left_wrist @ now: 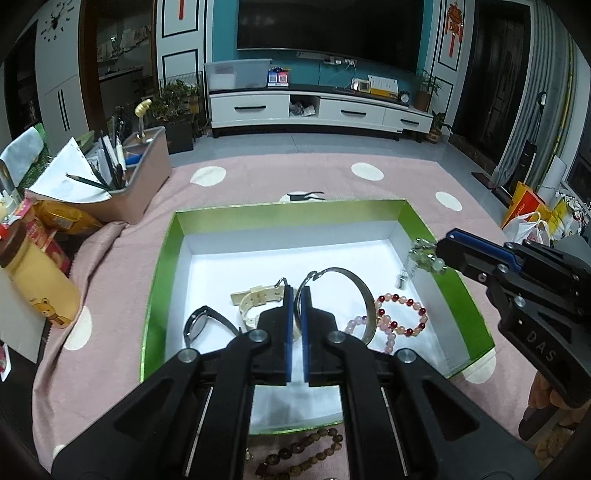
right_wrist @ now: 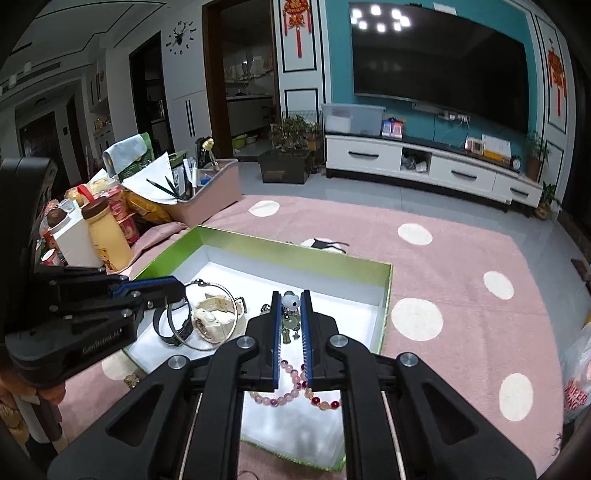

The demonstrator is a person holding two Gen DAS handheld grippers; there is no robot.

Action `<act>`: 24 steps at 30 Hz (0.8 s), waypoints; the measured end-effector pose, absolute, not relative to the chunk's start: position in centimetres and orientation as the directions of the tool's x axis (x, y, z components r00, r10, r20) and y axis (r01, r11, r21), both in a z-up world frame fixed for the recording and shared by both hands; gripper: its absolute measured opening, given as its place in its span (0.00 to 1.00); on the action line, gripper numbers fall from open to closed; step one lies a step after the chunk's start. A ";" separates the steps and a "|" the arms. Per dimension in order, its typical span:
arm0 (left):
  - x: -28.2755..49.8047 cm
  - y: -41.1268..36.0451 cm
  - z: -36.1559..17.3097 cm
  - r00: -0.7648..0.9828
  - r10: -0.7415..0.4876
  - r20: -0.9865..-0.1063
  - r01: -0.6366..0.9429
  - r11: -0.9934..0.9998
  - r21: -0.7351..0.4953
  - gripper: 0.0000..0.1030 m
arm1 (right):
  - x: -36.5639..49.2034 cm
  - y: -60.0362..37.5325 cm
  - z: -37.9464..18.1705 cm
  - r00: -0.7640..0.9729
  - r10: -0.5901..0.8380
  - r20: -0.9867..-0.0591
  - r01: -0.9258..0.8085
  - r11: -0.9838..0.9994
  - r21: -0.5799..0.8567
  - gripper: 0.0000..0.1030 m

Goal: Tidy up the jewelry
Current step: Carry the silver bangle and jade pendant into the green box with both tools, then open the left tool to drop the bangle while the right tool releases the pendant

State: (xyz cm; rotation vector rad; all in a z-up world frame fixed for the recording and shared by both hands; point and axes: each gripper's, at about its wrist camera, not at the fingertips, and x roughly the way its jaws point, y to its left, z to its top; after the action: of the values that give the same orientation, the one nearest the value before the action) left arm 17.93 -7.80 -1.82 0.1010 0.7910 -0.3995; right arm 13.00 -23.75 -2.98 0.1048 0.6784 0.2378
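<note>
Pink cloth with white dots (left_wrist: pixel 258 177) covers the surface in front of me, and beyond it I see a teal wall with a dark television (left_wrist: pixel 328 29) over a white cabinet (left_wrist: pixel 317 109).

From the left wrist view, a green box (left_wrist: pixel 162 266) with a white floor sits on the cloth. My left gripper (left_wrist: pixel 296 291) hangs over the box with its blue pads drawn to a narrow slit, and I see nothing between them. Under it lie a cream watch (left_wrist: pixel 255 301), a black watch (left_wrist: pixel 201 325), a silver bangle (left_wrist: pixel 364 295) and a pink and red bead bracelet (left_wrist: pixel 402 314). A brown bead bracelet (left_wrist: pixel 303 450) lies on the cloth just outside the near wall. My right gripper (left_wrist: pixel 441 251) reaches in over the right wall, clamping a silvery charm cluster (left_wrist: pixel 421 258) that dangles above the box floor. A pink organizer (left_wrist: pixel 147 177) with pens and a yellow bottle (left_wrist: pixel 40 284) stand to the left.

From the right wrist view, my right gripper (right_wrist: pixel 291 295) pinches the charm cluster (right_wrist: pixel 290 314) between its pads, with a white bead at the tips and green pieces hanging lower. The bead bracelet (right_wrist: pixel 295 391) lies below it on the box floor. My left gripper (right_wrist: pixel 181 290) comes in from the left above the black watch (right_wrist: pixel 166 325), beside the bangle (right_wrist: pixel 207 314) and cream watch (right_wrist: pixel 216 317). Its pads I cannot judge from this side. The box wall (right_wrist: pixel 295 251) runs behind them.
</note>
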 end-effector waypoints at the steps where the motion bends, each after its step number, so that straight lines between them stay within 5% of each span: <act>1: 18.1 -7.9 -2.0 0.630 -0.310 -0.712 0.386 0.921 -0.060 0.03 | 13.4 -23.8 -3.4 0.746 0.255 -0.615 -0.182 0.967 0.180 0.09; 19: 18.8 -8.8 -3.8 0.614 -0.292 -0.733 0.398 0.917 -0.032 0.04 | 16.1 -24.1 -6.9 0.676 0.289 -0.678 -0.139 0.953 0.268 0.12; 24: 18.4 -8.1 -3.0 0.627 -0.302 -0.718 0.391 0.919 -0.046 0.16 | 14.9 -25.5 -6.2 0.698 0.283 -0.657 -0.111 0.950 0.291 0.27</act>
State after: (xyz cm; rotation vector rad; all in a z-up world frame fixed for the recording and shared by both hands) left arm 18.37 -8.14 -3.02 0.1189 0.8000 -0.3987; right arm 14.90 -25.50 -6.24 0.2369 0.7682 0.2215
